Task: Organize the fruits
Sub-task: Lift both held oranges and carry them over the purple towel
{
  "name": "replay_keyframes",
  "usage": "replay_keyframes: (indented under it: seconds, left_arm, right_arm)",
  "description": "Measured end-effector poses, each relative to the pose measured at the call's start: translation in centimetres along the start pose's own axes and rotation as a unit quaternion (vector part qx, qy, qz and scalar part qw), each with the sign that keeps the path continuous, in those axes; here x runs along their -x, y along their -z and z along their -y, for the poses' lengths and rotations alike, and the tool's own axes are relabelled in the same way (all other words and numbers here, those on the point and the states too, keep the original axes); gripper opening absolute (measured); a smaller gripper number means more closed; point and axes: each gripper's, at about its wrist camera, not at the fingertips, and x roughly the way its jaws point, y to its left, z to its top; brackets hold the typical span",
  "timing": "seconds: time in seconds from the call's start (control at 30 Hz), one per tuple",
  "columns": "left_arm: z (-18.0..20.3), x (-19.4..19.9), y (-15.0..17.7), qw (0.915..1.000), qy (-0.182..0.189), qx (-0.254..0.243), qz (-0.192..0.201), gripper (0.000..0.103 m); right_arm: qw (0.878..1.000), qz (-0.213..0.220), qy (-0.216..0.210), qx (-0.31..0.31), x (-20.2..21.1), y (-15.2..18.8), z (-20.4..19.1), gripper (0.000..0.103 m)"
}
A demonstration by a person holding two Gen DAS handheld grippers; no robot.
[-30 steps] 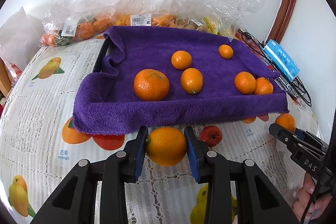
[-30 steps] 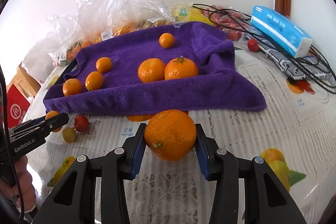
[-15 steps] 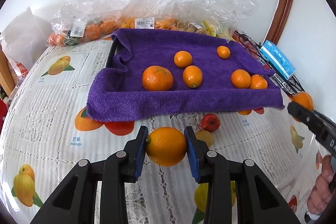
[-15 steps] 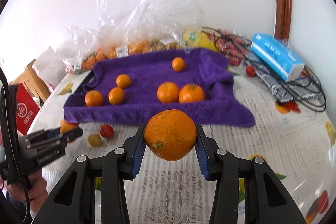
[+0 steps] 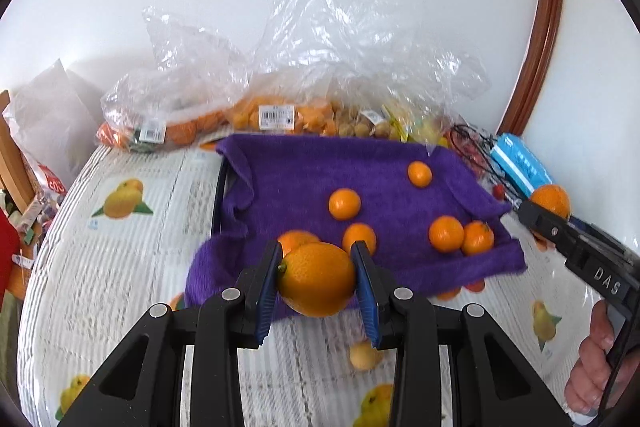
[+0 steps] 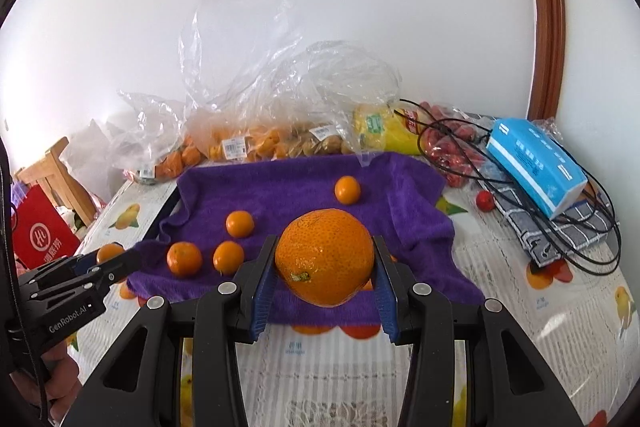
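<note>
Roughly halfway – six oranges sit on the towel (image 5: 304,183). Left gripper (image 5: 316,281) and right gripper (image 6: 325,263) each clamp an orange; strays at 6 o'clock on the bench (image 5: 120,267).

Two oranges (image 5: 316,279) (image 6: 325,261) held aloft in blue pads; about six smaller ones (image 5: 344,203) rest on the purple towel (image 5: 304,171).

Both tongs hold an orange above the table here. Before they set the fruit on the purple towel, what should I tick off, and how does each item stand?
1. Left tongs shut on the smooth orange: ok.
2. Right tongs shut on the large orange: ok.
3. Free space on the purple towel among the six oranges already there: ok.
4. The two tongs apart from each other: ok.
5. Height of either held orange above the towel: cannot tell.
</note>
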Motion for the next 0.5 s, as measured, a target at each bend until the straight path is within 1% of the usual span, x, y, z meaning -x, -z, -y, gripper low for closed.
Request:
replay_keyframes:
  seconds: [0.13,0.27,0.4,0.5]
  left_arm:
    - [-0.2,-0.8,-1.7,0.9999,-0.003,0.004,0.011,0.034]
    - [-0.7,-1.9,-2.9,0.9998,-0.006,0.008,0.015,0.034]
    - [-1.4,-3.2,-3.5,0.9996,-0.008,0.019,0.018,0.034]
    - [-1.9,-4.2,-3.4,0.9996,-0.007,0.023,0.015,0.034]
  right_arm:
    - [1.0,0.004,-0.005,-0.001,-1.2,-1.2,0.1,0.044]
    - [1.0,0.006,-0.009,-0.004,-2.3,-2.4,0.3,0.044]
    - [1.0,0.009,-0.01,-0.006,-3.3,-3.2,0.5,0.044]
    - [1.0,0.009,-0.02,-0.014,-4.3,-3.0,0.7,0.044]
